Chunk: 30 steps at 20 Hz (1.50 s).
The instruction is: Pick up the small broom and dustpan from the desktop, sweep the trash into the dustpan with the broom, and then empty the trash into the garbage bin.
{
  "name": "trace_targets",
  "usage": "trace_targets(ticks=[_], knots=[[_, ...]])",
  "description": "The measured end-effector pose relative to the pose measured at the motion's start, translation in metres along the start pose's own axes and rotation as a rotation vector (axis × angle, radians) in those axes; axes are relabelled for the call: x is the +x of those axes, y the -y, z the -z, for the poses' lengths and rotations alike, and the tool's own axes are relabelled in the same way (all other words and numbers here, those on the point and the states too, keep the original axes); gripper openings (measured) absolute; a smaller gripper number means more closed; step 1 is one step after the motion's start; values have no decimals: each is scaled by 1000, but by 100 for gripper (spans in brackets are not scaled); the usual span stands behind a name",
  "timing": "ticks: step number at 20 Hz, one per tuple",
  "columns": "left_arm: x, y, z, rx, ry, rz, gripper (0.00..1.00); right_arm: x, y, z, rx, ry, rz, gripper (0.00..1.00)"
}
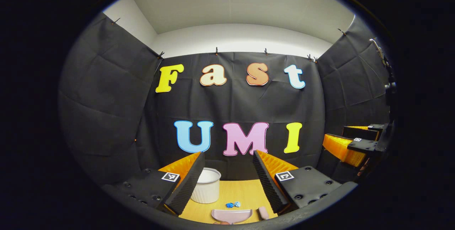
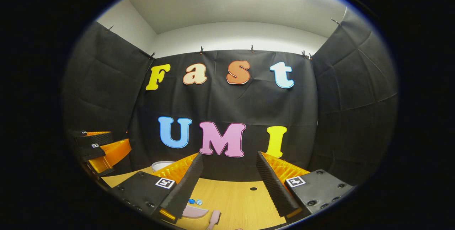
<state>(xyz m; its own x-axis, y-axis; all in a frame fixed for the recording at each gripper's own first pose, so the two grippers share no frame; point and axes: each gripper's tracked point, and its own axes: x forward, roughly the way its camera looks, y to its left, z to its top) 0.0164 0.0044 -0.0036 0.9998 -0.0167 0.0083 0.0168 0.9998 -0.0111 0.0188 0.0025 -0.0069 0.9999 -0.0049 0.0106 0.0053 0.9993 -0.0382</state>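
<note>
Both grippers (image 1: 227,180) (image 2: 227,180) match — orange ribbed jaws, black foam pads, black screwed blocks with square markers.

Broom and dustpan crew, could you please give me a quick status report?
Both claws, left and right, open, empty. Pink dustpan and broom untouched on desk; blue trash beside them. White bin unobstructed.

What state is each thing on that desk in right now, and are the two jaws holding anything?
Left gripper: jaws open, holding nothing.
Right gripper: jaws open, holding nothing.
Dustpan: lying on the desk, not picked up.
Broom: lying beside the dustpan, untouched.
Blue trash: loose on the desk, unswept.
White bin: upright, open-topped.
</note>
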Motion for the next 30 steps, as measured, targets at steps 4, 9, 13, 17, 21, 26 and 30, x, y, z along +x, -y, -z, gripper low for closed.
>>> trace_targets(ticks=[4, 9, 13, 17, 21, 26, 30], knots=[[-3, 1, 1, 2, -5, 2, 80, -2, 0, 1, 0, -2, -1, 92], [-5, 0, -4, 10, 6, -4, 80, -3, -2, 0, 1, -1, -7, 92], [-7, 3, -1, 12, 1, 2, 80, -3, -5, 0, -6, 3, -17, 97], [-6, 1, 2, 9, -16, 6, 80, -2, -7, 0, -5, 2, -21, 97], [-2, 1, 12, -2, -51, 12, 80, 4, -11, 1, -5, 3, -24, 97], [7, 2, 21, -5, -85, 37, 81, 14, -21, 3, -13, 7, -33, 97], [14, 3, 33, -4, -120, 62, 80, 26, -29, 14, -6, -17, -28, 97]])
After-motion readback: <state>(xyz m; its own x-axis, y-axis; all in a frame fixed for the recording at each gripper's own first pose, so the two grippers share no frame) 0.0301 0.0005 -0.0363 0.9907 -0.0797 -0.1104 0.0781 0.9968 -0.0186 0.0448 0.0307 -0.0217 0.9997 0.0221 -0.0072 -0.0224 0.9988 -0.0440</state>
